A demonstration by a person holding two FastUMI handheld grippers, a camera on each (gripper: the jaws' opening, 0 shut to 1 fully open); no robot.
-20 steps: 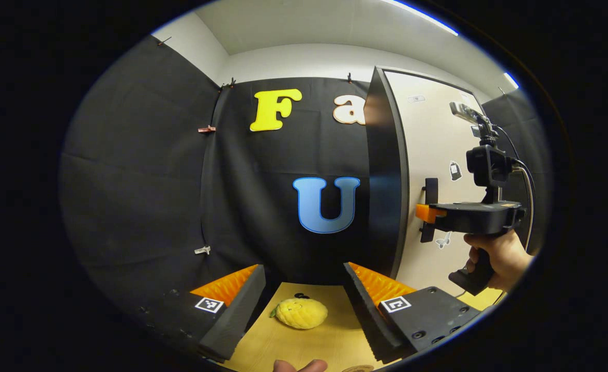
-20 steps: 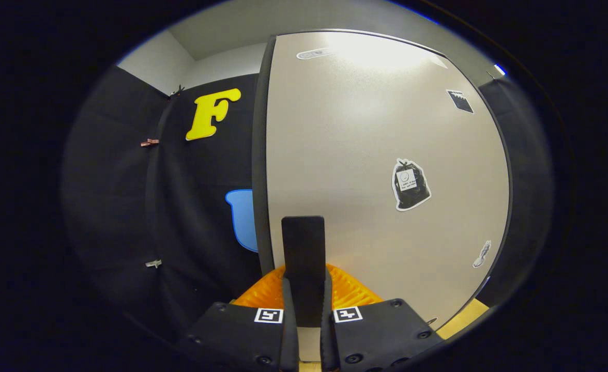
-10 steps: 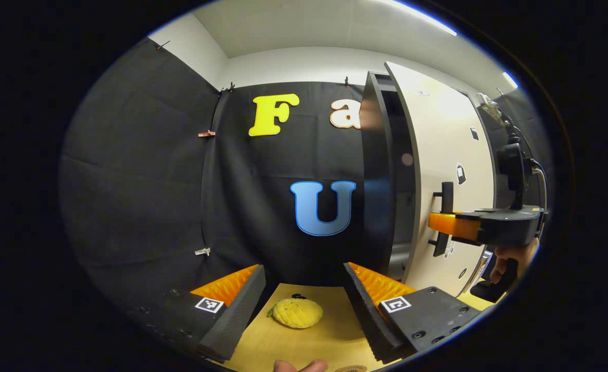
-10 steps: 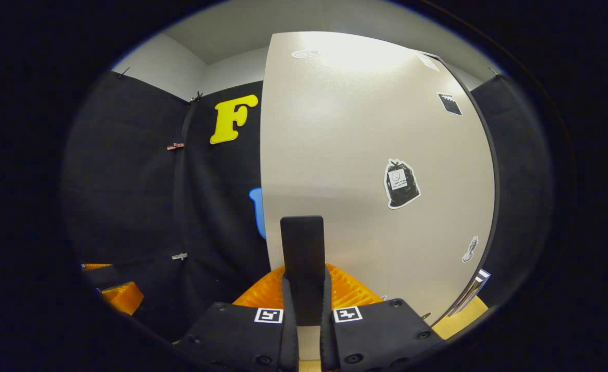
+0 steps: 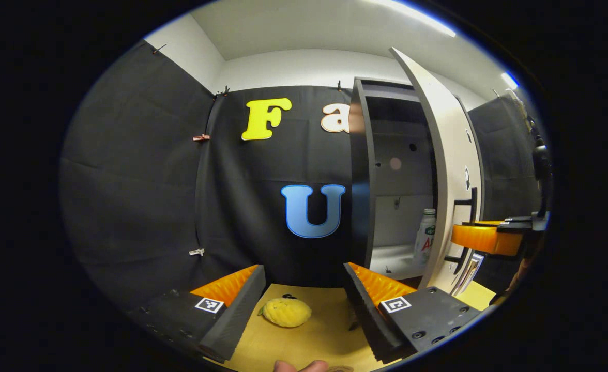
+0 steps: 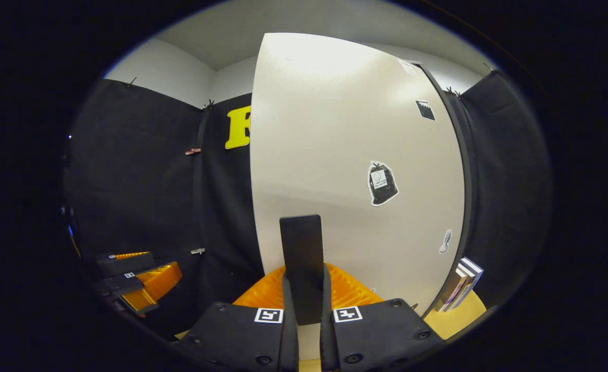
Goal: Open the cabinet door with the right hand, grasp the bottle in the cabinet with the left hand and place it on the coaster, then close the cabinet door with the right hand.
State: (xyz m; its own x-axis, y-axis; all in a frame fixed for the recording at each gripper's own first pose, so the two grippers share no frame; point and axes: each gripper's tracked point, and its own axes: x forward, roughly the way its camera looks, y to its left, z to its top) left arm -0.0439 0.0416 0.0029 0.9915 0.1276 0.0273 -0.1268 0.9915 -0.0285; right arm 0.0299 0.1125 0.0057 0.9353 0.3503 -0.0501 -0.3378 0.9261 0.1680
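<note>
The cabinet door [image 5: 441, 170] stands well ajar, swung out far enough that the left gripper view looks past its edge into the cabinet [image 5: 392, 155]. The first step looks largely done, though the door may want a little more swing for a clean reach. The right gripper [image 6: 304, 305] is clenched on the dark door handle [image 6: 302, 258] — both fingers press on the bar that rises between them.

The bottle [image 5: 425, 235] stands upright on the cabinet's pale shelf, near the opening and just beside the door's inner edge, part of it hidden by the door. Grasping it, setting it on the coaster and shutting the door are all left to do.

The left gripper [image 5: 304, 289] hangs released and empty over the wooden table [image 5: 330, 330], its jaws spread wide — the bottle lies ahead, higher and to its right, well apart. A yellow plush toy [image 5: 285, 312] lies on the table between its fingers, not touched.
</note>
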